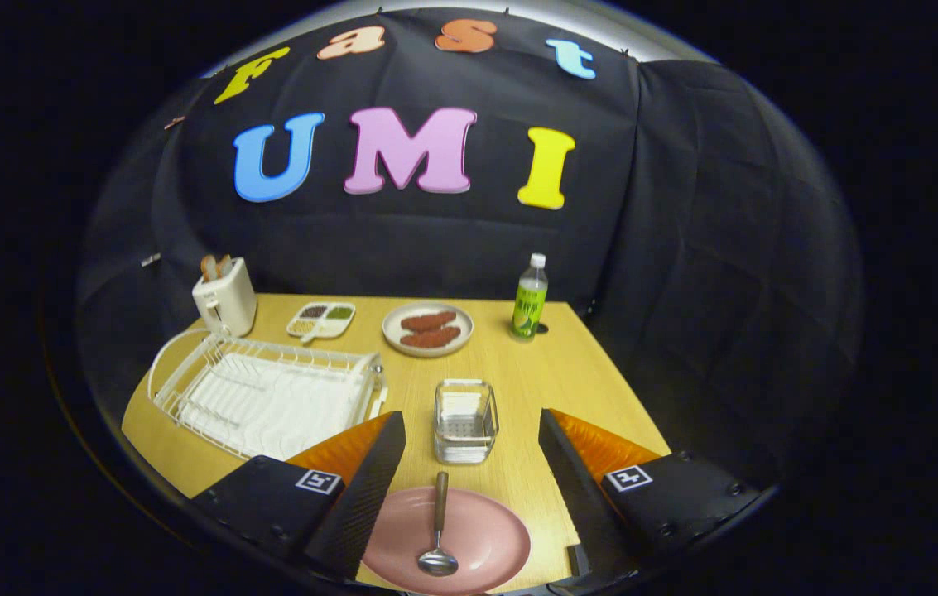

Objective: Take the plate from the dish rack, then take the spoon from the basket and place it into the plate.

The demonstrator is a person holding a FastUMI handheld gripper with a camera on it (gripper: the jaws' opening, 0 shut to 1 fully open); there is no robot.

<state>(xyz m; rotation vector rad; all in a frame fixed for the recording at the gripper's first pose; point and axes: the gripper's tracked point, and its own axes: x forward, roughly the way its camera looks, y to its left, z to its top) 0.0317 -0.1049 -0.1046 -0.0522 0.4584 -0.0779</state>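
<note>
Looking down past my gripper, I see its 2 fingers spread wide apart, holding nothing. Pink round plate sits on the wooden table between them. Spoon lies in it, metal bowl toward me, brown handle pointing at the clear basket just ahead. White dish rack sits beyond the left finger.

I see the table evenly lit from above with soft, short shadows, a small glint on the spoon, sharp focus centrally, and fisheye bending toward the rim.
</note>
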